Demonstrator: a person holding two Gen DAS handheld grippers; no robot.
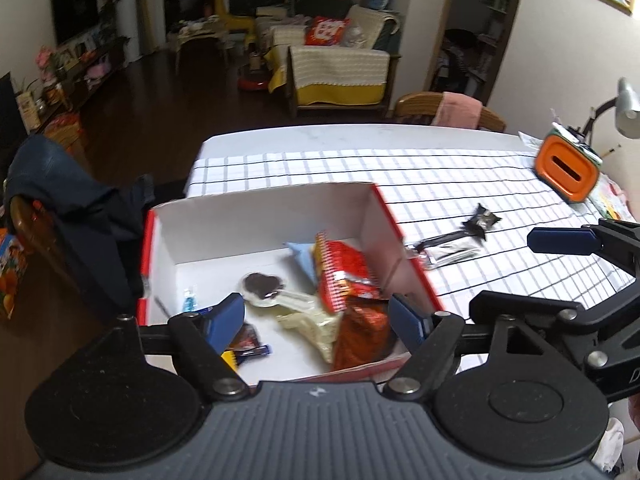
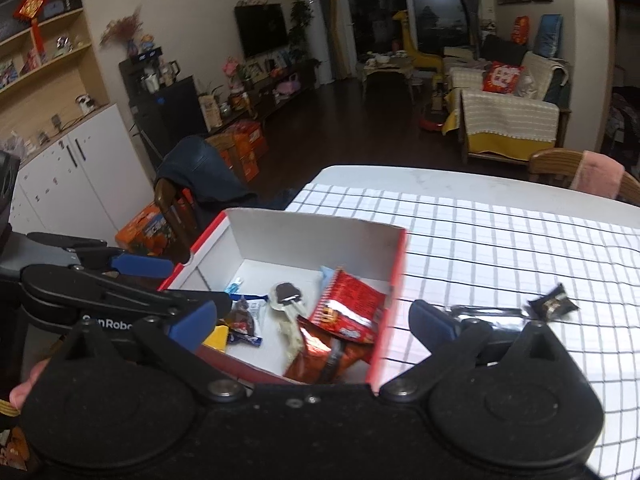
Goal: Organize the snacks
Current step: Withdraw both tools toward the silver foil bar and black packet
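**Both claws spread above the snack box**

Left gripper hangs with its blue fingers spread wide and nothing between them, directly over the near half of the red-and-white box. Right gripper is likewise spread and empty, straddling the box's right wall: its left finger is over the box interior, its right finger over the checked tablecloth.

Just ahead of the left claw, inside the box, lie a red striped snack bag, an orange-red foil bag nearest the claw, a light blue packet behind them, a clear-wrapped dark cookie and a cream-coloured wrapper. Under its left finger are a dark candy wrapper and a yellow-and-blue packet.

Outside the box, to the right of both claws, two snacks rest on the cloth: a long silver-and-black packet and, beyond it, a small black packet.

Only the left wrist view shows the orange container and the desk lamp at the far right; only the right wrist view shows the white cabinet.
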